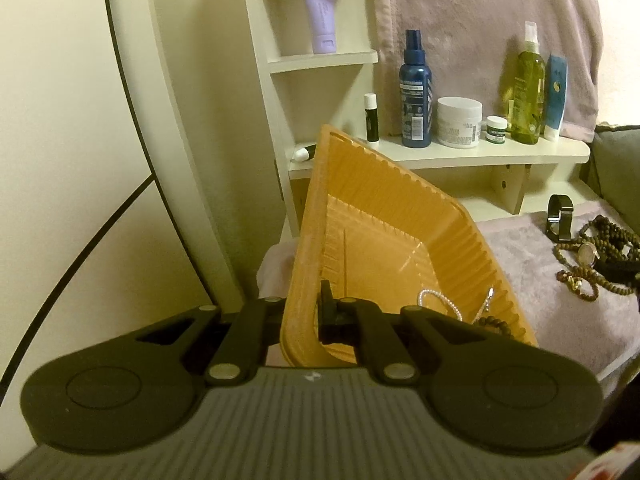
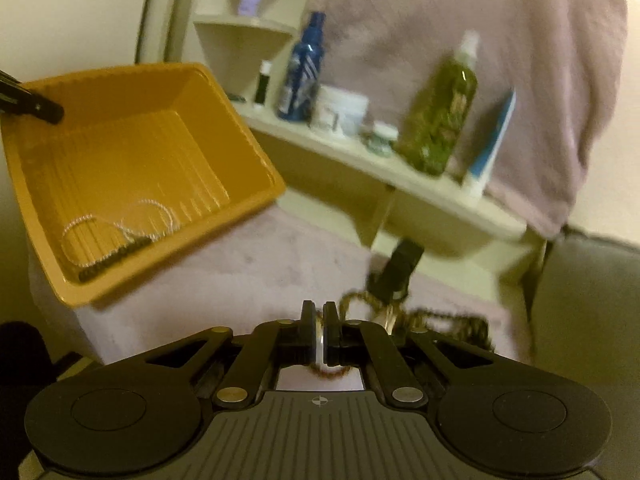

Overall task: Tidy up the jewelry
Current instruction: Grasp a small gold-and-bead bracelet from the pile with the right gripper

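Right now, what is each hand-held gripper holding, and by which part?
The left hand-held gripper pinches the orange tray by its near rim. The right hand-held gripper is shut on a small round piece of jewelry by its edge; what it is cannot be told.

Beyond the fingers, a cream shelf unit (image 1: pixel 460 152) holding toiletry bottles (image 1: pixel 416 92) stands against a pale wall (image 1: pixel 60 100); mauve cloth (image 1: pixel 480 20) hangs behind it.

Shelf bottles (image 2: pixel 440 116) — blurred, labels unreadable
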### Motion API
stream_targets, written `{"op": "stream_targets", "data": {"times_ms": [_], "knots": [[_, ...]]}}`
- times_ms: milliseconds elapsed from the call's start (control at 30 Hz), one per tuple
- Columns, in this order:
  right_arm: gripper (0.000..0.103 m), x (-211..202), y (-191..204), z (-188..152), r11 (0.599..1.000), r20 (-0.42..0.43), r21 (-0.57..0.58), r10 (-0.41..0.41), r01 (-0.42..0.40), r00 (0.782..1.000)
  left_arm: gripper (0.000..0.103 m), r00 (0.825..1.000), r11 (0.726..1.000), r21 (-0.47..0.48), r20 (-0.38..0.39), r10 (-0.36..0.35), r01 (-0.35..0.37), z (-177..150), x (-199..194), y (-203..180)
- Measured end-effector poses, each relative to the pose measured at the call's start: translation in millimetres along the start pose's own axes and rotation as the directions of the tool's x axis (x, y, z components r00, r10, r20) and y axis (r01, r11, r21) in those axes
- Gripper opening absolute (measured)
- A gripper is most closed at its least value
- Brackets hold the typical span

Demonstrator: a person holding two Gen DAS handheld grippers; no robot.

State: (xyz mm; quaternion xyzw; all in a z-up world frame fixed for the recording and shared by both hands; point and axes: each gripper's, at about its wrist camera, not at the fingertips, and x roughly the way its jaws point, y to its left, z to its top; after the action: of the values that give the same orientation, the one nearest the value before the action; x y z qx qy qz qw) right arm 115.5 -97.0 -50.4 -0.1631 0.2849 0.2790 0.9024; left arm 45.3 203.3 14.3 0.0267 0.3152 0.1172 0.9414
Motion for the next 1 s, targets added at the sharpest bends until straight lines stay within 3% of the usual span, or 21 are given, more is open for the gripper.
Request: {"op": "stream_targets", "data": {"times_ms": [167,267,600,833,1000], "knots": [[0.027,9.4,-5.6,-11.5,0.999,-0.041,0.042,0.017,-0.015,0.999,0.005,1.0,1.0,0.004,-0.004,0.003,-0.003,-0.1,-0.2,-1.3],[0.028,18.4,-7.8,-13.3,0.998,-0.057,0.056,0.025,-0.022,0.998,0.005,1.0,1.0,0.004,-0.004,0.004,-0.004,-0.3,0.1,-1.2],[0.026,48.9,-10.3,-6.7,0.989,-0.078,0.135,0.072,-0.061,0.994,0.005,1.0,1.0,-0.003,-0.014,0.008,-0.008,-1.5,2.3,0.7],[0.024,59.1,-13.7,-3.0,0.979,-0.073,0.198,0.062,-0.047,0.995,0.005,1.0,1.0,-0.003,-0.013,0.008,-0.008,-1.3,2.4,1.1],[0.007,55.5,-11.3,-4.2,0.979,-0.078,0.196,0.064,-0.048,0.995,0.005,1.0,1.0,-0.006,-0.013,0.006,-0.006,-0.8,2.5,2.2]]}}
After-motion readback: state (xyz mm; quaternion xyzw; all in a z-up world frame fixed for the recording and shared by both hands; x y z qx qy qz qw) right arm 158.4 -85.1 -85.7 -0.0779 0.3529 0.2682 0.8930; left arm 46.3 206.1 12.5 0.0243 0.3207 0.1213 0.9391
